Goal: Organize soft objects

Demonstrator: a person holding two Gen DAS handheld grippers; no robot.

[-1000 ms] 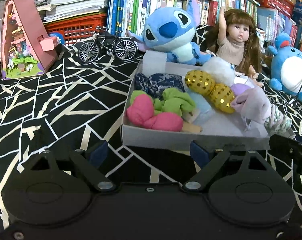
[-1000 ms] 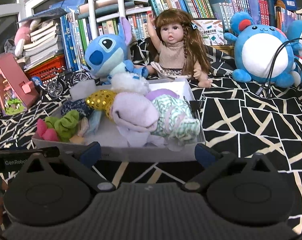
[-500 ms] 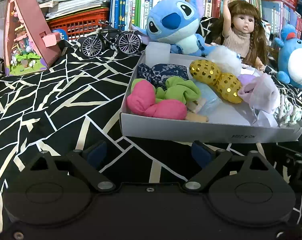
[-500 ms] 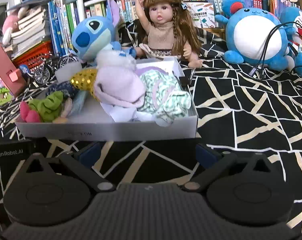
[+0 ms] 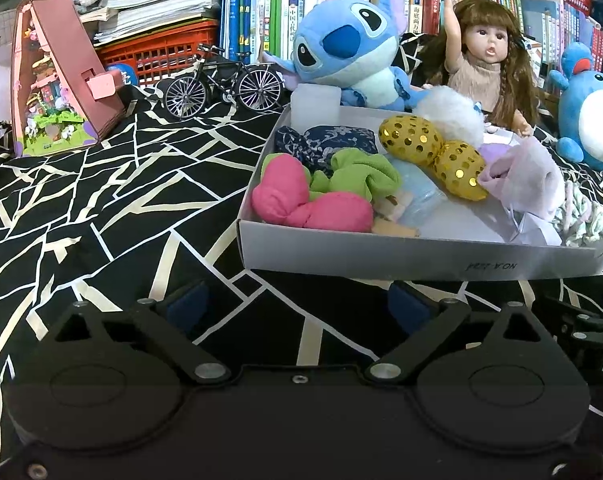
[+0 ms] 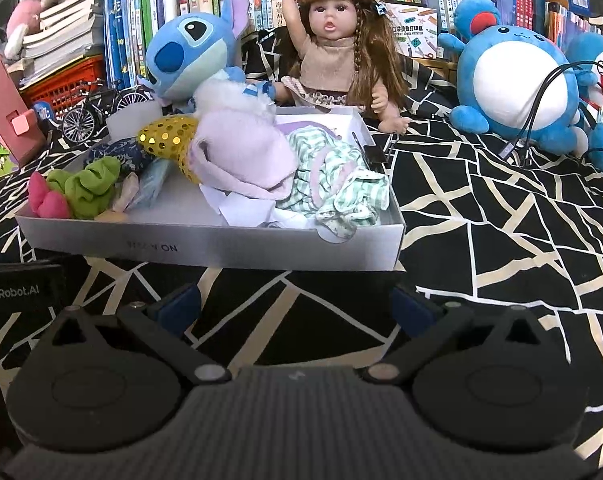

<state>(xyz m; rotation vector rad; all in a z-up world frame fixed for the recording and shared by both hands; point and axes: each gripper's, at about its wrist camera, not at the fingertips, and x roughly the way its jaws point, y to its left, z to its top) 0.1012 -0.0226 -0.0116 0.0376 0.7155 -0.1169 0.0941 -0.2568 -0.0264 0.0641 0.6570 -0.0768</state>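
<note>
Left gripper [image 5: 297, 304]: jaws apart, just been widening, nothing between them.
Right gripper [image 6: 295, 306]: jaws apart, empty.
Box [image 5: 381, 248]: on the patterned cloth [image 5: 101, 200] just ahead, holding the soft objects [image 5: 313, 204].
Doll [image 6: 337, 44]: seated behind the box.

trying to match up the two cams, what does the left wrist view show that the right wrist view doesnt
Only the left wrist view shows the whole pink toy house with its garden, and all of the pink scrunchie.

Only the right wrist view shows the whole round blue plush, the black cables draped over it, and the black clip at the box's far corner.

Both share the white box of soft things, the Stitch plush, the doll and the toy bicycle.
</note>
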